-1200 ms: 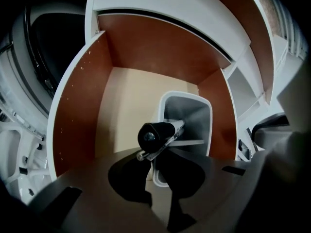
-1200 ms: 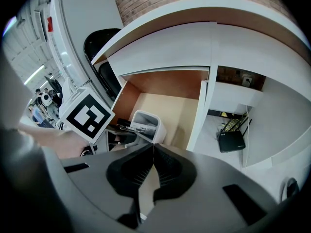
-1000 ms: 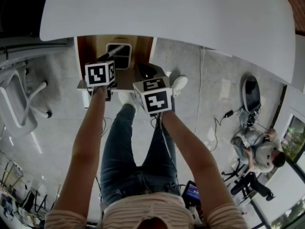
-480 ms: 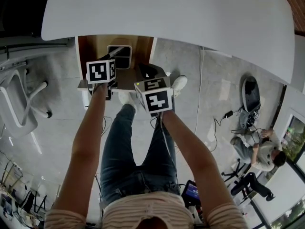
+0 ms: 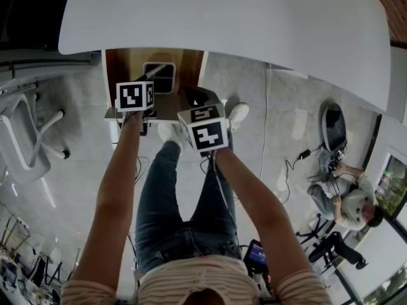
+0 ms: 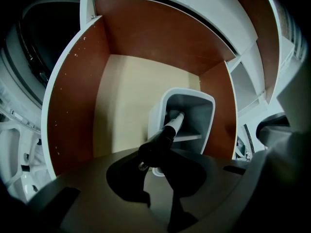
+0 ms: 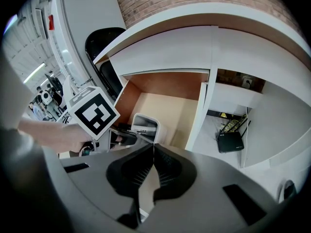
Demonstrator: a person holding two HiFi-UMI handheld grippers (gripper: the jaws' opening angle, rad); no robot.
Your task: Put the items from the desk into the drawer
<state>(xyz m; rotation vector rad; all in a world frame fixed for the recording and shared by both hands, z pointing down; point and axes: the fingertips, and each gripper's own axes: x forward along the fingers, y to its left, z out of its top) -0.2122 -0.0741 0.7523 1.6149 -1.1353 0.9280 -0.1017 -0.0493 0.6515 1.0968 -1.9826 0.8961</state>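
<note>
Left gripper (image 6: 155,166) jaws just widened around slim black pen (image 6: 167,130) | tip in rounded white bin (image 6: 199,113) | right gripper (image 7: 153,164) jaws pressed together

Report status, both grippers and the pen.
Left gripper just opening, pen between jaws, tip in holder in drawer. Right gripper shut, empty. No obstruction seen.

Your reddish-brown wooden drawer (image 6: 73,110) has a pale beige floor, and the rounded plastic holder (image 6: 200,111) in it is light grey, with a slim black pen (image 6: 167,130) that turns white at its tip. Your two marker cubes (image 5: 134,96) (image 5: 204,128) show black squares on white. The curved desk top (image 5: 241,18) is plain white, and your denim jeans (image 5: 156,202) are blue.
</note>
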